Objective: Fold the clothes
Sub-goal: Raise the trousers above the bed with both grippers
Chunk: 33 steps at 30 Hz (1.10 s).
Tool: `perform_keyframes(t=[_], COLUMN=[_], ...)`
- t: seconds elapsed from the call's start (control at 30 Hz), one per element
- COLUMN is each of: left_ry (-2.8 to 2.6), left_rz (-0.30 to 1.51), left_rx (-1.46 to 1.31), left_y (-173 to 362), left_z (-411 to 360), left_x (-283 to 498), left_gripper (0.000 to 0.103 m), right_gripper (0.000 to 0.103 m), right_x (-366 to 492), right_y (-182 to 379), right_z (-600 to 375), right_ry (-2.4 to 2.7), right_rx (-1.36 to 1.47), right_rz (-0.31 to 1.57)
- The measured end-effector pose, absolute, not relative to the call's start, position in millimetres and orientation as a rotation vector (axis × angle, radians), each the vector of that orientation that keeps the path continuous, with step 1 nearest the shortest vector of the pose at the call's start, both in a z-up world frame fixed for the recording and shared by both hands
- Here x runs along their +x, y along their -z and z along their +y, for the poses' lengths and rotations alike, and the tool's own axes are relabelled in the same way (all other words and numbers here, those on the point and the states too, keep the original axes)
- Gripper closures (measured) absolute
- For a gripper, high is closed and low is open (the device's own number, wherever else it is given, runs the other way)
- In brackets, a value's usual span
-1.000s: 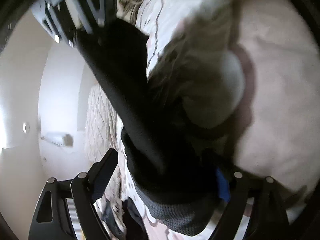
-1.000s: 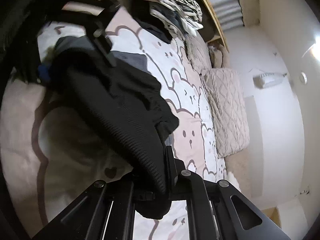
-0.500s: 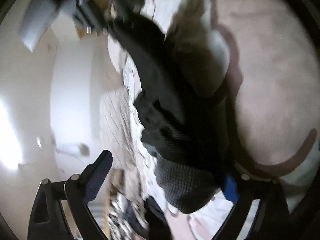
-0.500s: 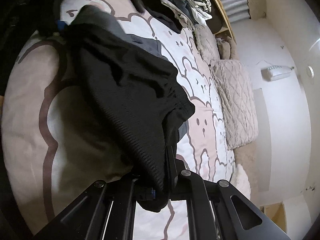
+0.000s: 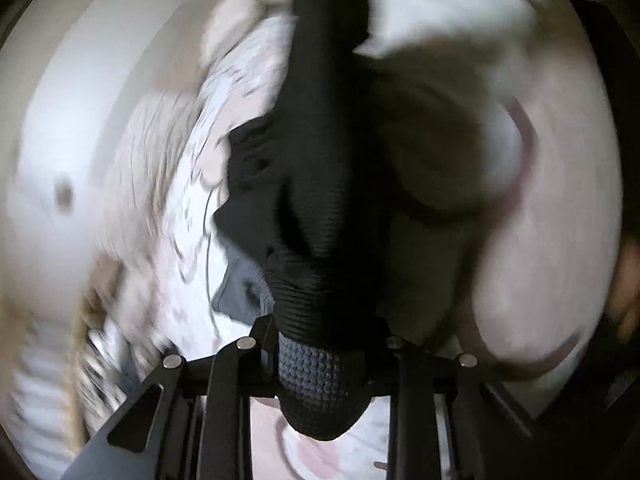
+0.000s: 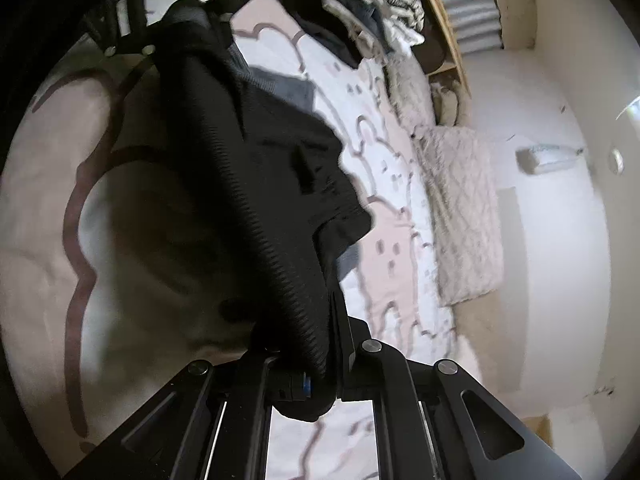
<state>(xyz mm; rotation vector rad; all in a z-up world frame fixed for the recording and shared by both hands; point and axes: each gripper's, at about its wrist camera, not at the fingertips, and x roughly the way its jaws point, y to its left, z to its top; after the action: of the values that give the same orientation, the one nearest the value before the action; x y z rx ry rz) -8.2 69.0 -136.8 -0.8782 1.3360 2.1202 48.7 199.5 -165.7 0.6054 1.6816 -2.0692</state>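
Left claw (image 5: 320, 344) newly clamped on sweater (image 6: 256, 184).

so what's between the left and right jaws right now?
The black knit garment spans the stretch, clamped at one end in the right gripper and at the other in the left gripper, hanging above the bear-print bedding. The right wrist view shows it.

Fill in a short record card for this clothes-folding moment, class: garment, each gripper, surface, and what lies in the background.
garment: black knit sweater, stretched in the air between the two grippers
left gripper: shut on one end of the sweater
right gripper: shut on the other end
surface: bed sheet with a pink bear print
background: pile of clothes at the far end of the bed, quilted blanket beside the wall
picture quality: left view blurred
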Motion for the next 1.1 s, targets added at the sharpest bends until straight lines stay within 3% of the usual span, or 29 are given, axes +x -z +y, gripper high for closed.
perform_keyframes(t=[0.13,0.33,0.8,1.1], left_ry=[-2.321,-2.550,-2.986,-3.171], left_rz=[0.888,0.520,0.300,0.111], left_rx=[-1.022,-0.985,-0.659,-0.637], left_y=[73,-23,-213,-235], left_z=[44,-12,-189,-306], left_x=[-60,-107,-182,-289], left_gripper=[0.078,0.079,0.079,0.079], right_gripper=[0.096,0.096,0.096,0.096], right_x=[28,-19,-113,-223], right_y=[120,27,-187,-224], right_z=[186,150,-17,-150], right_ry=[2.134,2.265,2.566,2.686], right_rx=[0.581,0.484,0.132,0.113], right_rz=[1.671,1.642,1.425,1.375])
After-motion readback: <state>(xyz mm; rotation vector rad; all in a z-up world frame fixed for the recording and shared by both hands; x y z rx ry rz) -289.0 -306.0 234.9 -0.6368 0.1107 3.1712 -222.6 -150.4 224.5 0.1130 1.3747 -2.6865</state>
